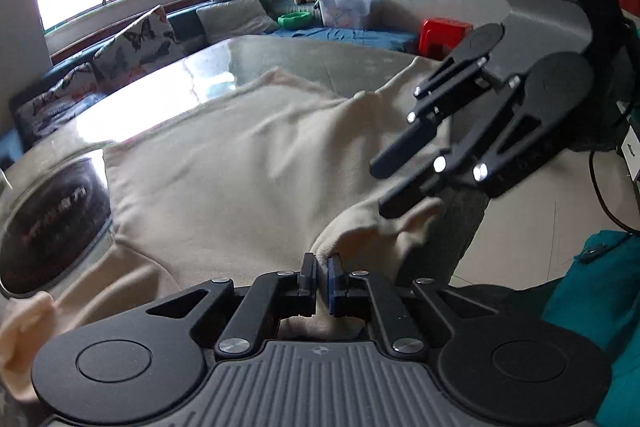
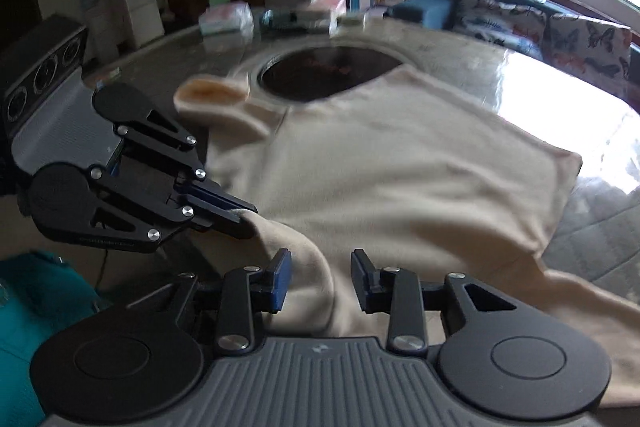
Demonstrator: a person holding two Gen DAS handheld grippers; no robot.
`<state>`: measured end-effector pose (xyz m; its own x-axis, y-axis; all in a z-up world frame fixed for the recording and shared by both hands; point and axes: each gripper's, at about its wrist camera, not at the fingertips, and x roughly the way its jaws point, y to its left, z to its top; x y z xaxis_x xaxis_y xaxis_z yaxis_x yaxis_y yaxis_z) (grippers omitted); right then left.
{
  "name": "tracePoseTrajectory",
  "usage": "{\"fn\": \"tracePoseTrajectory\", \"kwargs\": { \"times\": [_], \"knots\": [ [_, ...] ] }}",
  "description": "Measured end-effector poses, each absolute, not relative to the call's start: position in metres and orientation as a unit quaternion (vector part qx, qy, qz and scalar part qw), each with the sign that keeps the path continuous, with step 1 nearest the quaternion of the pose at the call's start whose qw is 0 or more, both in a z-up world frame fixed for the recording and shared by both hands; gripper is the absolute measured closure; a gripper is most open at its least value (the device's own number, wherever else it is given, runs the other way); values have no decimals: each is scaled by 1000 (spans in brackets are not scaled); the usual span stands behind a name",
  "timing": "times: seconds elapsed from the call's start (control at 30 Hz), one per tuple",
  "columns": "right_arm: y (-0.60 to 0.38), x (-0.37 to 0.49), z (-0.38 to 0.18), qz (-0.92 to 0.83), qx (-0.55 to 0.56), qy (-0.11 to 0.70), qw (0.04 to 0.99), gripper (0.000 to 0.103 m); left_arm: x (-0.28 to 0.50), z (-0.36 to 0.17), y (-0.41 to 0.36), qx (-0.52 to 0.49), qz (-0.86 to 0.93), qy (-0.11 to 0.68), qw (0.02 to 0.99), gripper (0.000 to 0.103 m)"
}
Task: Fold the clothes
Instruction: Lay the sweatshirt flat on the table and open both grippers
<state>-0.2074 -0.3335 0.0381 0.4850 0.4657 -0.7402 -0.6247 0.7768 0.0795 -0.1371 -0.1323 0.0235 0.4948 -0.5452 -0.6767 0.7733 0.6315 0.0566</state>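
A cream sweater (image 1: pixel 224 167) lies spread on a glossy table (image 1: pixel 192 75); it also shows in the right wrist view (image 2: pixel 400 167). My left gripper (image 1: pixel 322 281) is shut on a raised fold of the sweater at its near edge; it appears in the right wrist view (image 2: pixel 244 223) pinching that fold. My right gripper (image 2: pixel 320 279) is open, its jaws on either side of the cloth ridge, not closed on it. In the left wrist view the right gripper (image 1: pixel 384 187) hovers open over the sweater's right edge. A sleeve cuff (image 2: pixel 212 95) lies beyond.
A dark round inset (image 2: pixel 328 71) sits in the table past the sweater. Boxes and packets (image 2: pixel 280 17) stand at the table's far side. A sofa with butterfly cushions (image 1: pixel 132 43) runs along the window wall. A teal cloth (image 1: pixel 600 307) is near me.
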Motion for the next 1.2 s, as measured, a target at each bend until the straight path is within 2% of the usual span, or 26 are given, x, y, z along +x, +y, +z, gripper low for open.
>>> {"fn": "tracePoseTrajectory", "kwargs": {
  "times": [0.17,0.37,0.57,0.8,0.97,1.2],
  "knots": [
    [-330,-213,31,332,-118,415,839,70,-124,36,-121,149,-394,319,849,92],
    [-348,-203,50,322,-93,396,855,71,-97,53,-111,102,-353,301,880,89],
    [-373,-166,52,241,-62,373,894,71,-73,38,-140,75,-351,326,875,89],
    [-400,-149,26,179,-58,418,889,73,-86,18,-157,89,-392,349,846,88],
    [-404,-146,33,184,-60,417,888,73,-83,17,-154,80,-403,358,839,86],
    [-415,-95,39,151,-57,400,902,72,-62,23,-127,47,-350,363,862,75]
  ]
}}
